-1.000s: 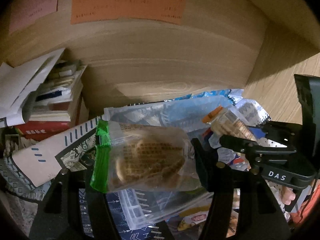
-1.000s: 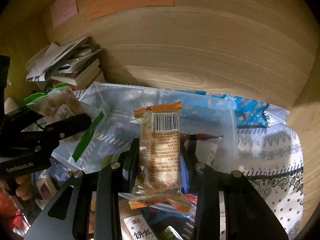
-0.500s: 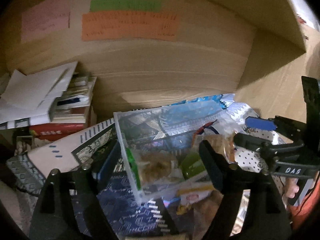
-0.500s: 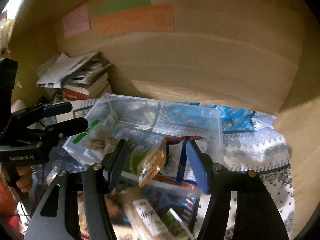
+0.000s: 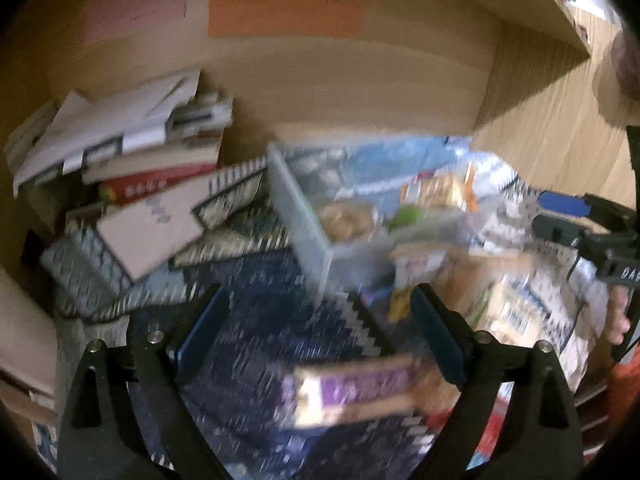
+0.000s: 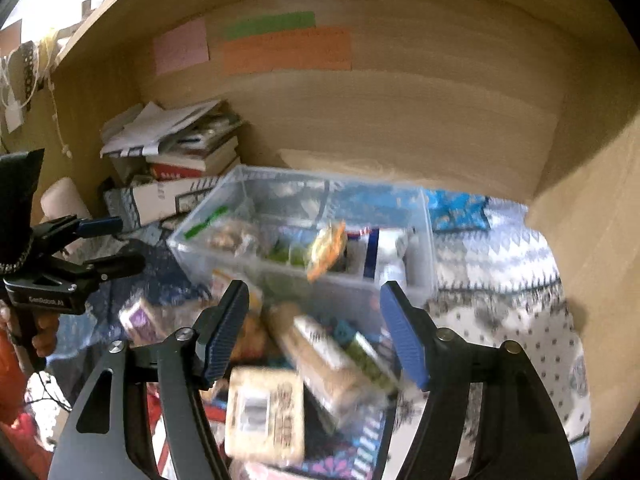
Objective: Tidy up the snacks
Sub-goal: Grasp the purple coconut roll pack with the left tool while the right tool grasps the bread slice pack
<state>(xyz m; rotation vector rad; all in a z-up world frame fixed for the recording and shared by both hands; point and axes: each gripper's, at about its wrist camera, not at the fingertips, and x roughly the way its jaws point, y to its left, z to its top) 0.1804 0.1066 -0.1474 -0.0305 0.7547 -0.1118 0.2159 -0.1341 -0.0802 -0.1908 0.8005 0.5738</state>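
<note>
One clear bin; three wall notes.

A light wooden back wall carries 3 paper notes: pink, green, orange. Stacked books and papers fill the left corner; a patterned blue-white cloth covers the surface.

A clear, glossy plastic bin is seen on a patterned woven cloth. Behind the bin, matt wood-grain panels are lined with matt paper notes. Left of the bin, paper books are stacked. Inside and in front of the bin, shiny film snack packets are seen. The fingers are faced with ribbed blue pads on matt black plastic.
</note>
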